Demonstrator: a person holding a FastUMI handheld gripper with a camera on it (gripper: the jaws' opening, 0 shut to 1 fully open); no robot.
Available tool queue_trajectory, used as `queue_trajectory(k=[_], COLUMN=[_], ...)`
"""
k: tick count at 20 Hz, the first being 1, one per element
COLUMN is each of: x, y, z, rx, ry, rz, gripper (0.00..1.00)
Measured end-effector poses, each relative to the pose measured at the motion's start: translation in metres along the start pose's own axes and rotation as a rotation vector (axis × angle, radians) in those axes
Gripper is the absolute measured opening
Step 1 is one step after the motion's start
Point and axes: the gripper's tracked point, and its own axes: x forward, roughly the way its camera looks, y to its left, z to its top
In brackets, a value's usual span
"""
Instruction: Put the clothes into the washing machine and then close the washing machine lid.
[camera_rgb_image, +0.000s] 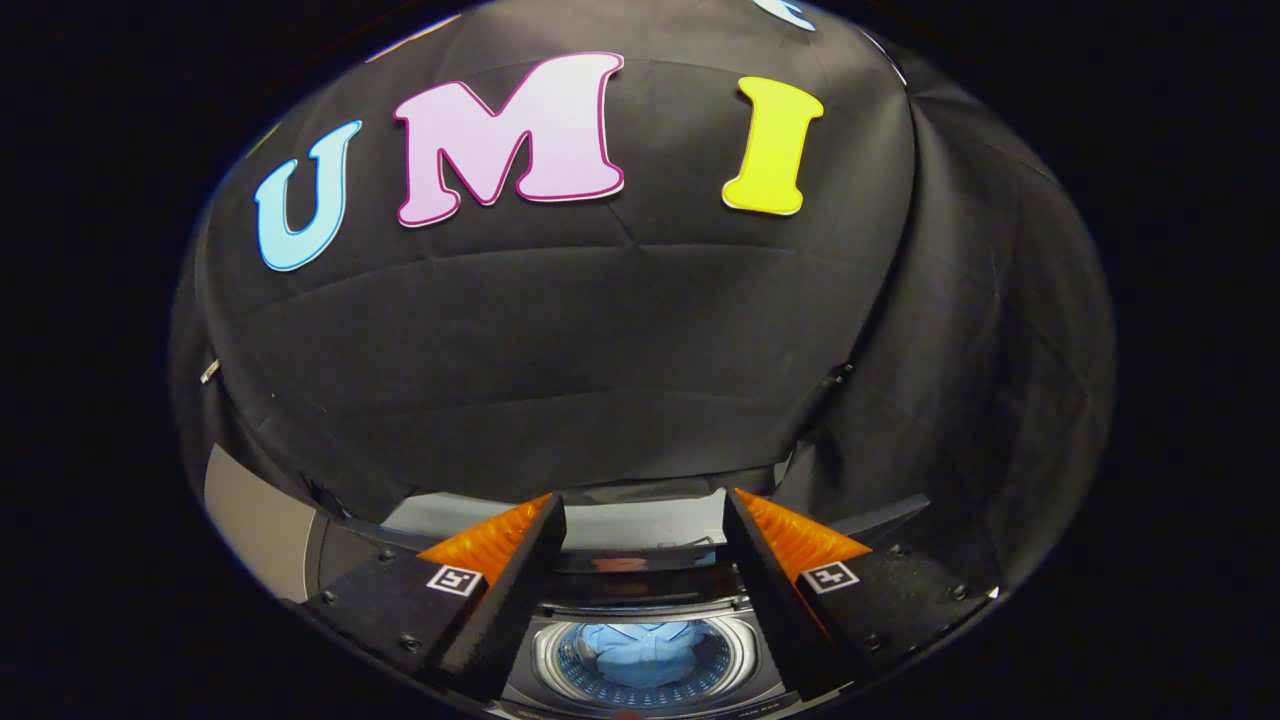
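Observation:
My gripper is open, with nothing between its fingers, and hovers above the washing machine. Below and between the fingers lies the round steel drum, and a light blue garment rests inside it. The machine's lid stands raised behind the opening, just beyond the fingertips, with a dark panel edge under it.
The black cloth wall hangs close behind the machine and folds around on the right. A grey panel shows beside the machine on the left.

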Motion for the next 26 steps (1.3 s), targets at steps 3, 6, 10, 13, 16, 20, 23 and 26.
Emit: queue_trajectory(k=[3, 6, 10, 13, 16, 20, 23, 26], x=[-0.004, -0.014, -0.029, -0.042, -0.058, -0.072, -0.079, -0.083], y=[0.0, -0.002, -0.004, -0.005, -0.007, -0.009, -0.01, -0.013], z=[-0.004, -0.008, -0.017, -0.029, -0.04, -0.055, -0.063, -0.077], rx=[-0.009, -0.018, -0.009, -0.006, -0.006, -0.004, -0.003, 0.008], ry=[0.001, -0.011, -0.04, -0.046, -0.069, -0.069, -0.076, -0.063], rz=[-0.018, -0.031, -0.038, -0.044, -0.04, -0.044, -0.04, -0.037], gripper=[1.0, 1.0, 1.0, 1.0, 1.0, 1.0, 1.0, 1.0])
